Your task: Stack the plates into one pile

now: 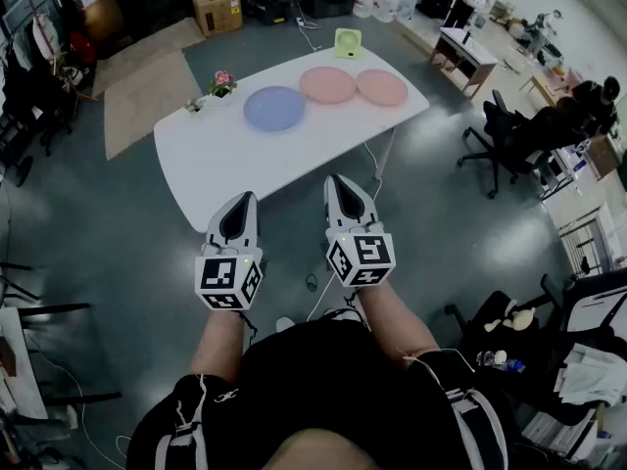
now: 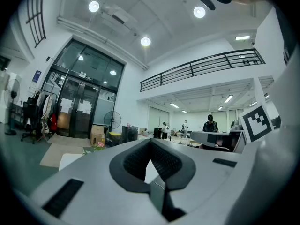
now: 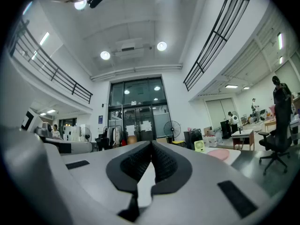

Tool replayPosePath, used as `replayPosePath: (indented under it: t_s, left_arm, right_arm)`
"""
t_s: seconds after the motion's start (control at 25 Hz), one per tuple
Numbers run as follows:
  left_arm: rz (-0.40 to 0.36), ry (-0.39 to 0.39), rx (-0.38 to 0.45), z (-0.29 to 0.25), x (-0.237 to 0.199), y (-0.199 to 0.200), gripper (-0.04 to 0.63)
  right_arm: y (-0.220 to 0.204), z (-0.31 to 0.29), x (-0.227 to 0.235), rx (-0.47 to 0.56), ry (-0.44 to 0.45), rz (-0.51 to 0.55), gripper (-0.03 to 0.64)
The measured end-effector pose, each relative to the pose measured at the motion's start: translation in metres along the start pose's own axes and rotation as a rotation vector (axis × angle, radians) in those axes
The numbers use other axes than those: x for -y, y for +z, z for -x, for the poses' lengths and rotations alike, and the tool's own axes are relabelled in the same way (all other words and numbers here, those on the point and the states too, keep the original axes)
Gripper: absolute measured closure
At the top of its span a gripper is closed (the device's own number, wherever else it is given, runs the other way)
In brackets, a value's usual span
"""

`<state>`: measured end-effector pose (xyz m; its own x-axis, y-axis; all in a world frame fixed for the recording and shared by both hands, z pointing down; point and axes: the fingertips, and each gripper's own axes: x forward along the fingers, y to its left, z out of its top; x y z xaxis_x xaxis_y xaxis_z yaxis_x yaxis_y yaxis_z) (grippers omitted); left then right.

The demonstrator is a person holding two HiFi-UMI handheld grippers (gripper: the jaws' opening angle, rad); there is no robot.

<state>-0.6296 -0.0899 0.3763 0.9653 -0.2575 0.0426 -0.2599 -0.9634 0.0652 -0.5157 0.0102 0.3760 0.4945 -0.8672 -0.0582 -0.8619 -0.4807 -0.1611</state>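
On the white table (image 1: 225,160) lie three plates in a row at its far side: a blue plate (image 1: 273,107) on the left, a pink plate (image 1: 327,84) in the middle and a second pink plate (image 1: 382,87) on the right. Both grippers hang well short of the table, over the floor. My left gripper (image 1: 247,198) is shut with nothing in it, tips touching. My right gripper (image 1: 336,181) is also shut and empty. In the right gripper view a pink plate (image 3: 219,153) shows far off to the right.
A small green fan (image 1: 348,43) and a flower pot (image 1: 220,83) stand at the table's far edge. A cardboard box (image 1: 217,1) sits on the floor beyond. Black office chairs (image 1: 509,140) stand to the right. A cable (image 1: 328,297) trails on the floor under the grippers.
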Motion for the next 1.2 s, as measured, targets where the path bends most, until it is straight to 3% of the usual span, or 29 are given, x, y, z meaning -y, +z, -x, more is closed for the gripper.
replayPosePath:
  t_s: [0.56, 0.96, 1.2]
  left_arm:
    - [-0.009, -0.073, -0.025, -0.011, -0.038, -0.006, 0.583]
    - [-0.018, -0.078, -0.022, -0.067, -0.052, -0.009, 0.583]
    - [-0.008, -0.008, -0.030, -0.164, -0.064, -0.028, 0.583]
  right_arm:
    - [-0.012, -0.031, -0.021, 0.017, -0.047, -0.026, 0.601]
    - [-0.014, -0.083, 0.016, 0.031, -0.063, -0.051, 0.601]
    - [-0.033, -0.169, 0.087, 0.012, 0.003, -0.078, 0.601]
